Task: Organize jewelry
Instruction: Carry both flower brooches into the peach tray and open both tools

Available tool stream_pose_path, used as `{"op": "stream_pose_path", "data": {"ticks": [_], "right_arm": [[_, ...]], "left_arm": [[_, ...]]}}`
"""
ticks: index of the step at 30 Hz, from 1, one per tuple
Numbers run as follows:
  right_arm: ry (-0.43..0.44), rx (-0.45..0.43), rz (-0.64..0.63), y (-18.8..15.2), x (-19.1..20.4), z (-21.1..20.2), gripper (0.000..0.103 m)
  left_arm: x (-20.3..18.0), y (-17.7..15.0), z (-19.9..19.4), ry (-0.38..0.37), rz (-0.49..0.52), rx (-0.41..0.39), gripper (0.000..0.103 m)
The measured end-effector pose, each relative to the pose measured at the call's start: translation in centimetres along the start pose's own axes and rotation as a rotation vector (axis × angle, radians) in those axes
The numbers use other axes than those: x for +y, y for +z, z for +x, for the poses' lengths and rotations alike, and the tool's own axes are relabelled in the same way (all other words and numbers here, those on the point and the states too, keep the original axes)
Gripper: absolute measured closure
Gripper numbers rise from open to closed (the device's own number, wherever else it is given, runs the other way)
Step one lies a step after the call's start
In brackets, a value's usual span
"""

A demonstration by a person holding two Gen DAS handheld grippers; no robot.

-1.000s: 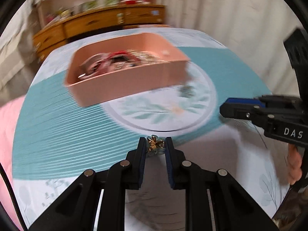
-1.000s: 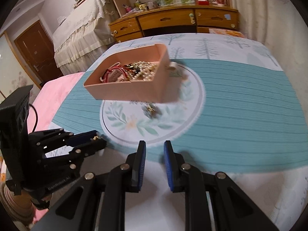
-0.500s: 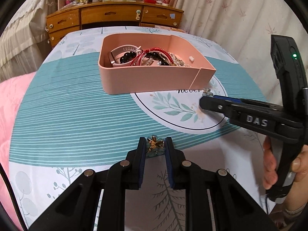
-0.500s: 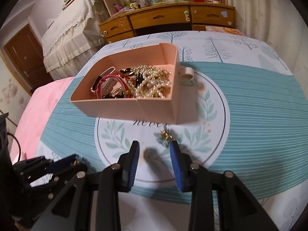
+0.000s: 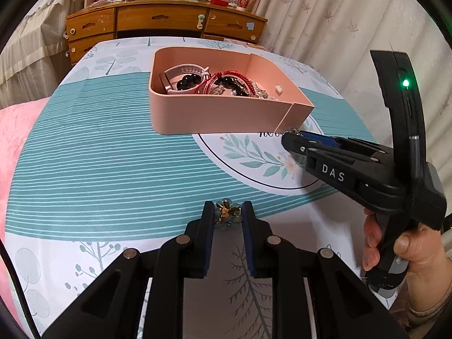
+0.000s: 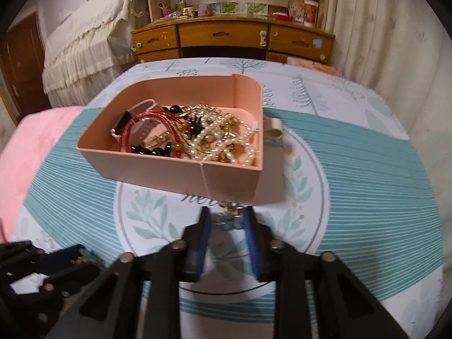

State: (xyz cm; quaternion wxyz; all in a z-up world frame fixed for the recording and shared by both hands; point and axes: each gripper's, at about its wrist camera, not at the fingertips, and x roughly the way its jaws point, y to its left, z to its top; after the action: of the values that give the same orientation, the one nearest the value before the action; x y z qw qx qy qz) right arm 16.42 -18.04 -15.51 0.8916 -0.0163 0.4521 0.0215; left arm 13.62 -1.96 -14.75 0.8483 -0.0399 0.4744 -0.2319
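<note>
Pink plastic tray [image 6: 180,176], frame centre, holds most jewelry. Left gripper [image 5: 225,216] grasps gold flower earring [image 5: 226,212]; right gripper [image 6: 226,220] fingers parted around small gold earring [image 6: 232,210] on worktop.

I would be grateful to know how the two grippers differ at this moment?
The left gripper is shut on a gold flower piece, away from the pink tray; the right gripper is open around a small gold piece lying beside the tray. Both have blue pads.

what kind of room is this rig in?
Likely a home bedroom: a wooden dresser cluttered on top, curtains, a lace-covered bed or couch, and a printed cloth-covered surface as workspace.
</note>
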Motion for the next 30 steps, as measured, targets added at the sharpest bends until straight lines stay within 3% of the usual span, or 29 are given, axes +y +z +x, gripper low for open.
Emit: {"op": "stream_pose_path", "data": {"ticks": [5,11,16,23,26,30], "right_arm": [[0.072,0.019,0.038,-0.1,-1.3,-0.8,0.083],[0.19,-0.009,0.024,1.0,-1.4,-5.0,0.083],[0.257,-0.071,0.019,5.2,-1.5,-8.8,0.083],[0.278,-0.224,-0.002,12.5,-1.3,-13.9,0.082],[0.276,-0.231,0.011,14.8,-1.6,-13.2,0.082],[0.292,-0.142,0.037,16.5,-2.0,-8.8,0.082]], "left_arm": [[0.2,0.4,-0.4,0.004,-0.005,0.009,0.086],[-0.3,3.6,-3.1,0.032,0.038,-0.023,0.086],[-1.6,8.4,-5.9,0.078,0.113,-0.069,0.086],[-3.8,15.7,-9.2,0.156,0.196,-0.154,0.086],[-4.0,18.6,-9.4,0.177,0.195,-0.18,0.086],[-3.2,21.2,-7.5,0.189,0.167,-0.171,0.086]]}}
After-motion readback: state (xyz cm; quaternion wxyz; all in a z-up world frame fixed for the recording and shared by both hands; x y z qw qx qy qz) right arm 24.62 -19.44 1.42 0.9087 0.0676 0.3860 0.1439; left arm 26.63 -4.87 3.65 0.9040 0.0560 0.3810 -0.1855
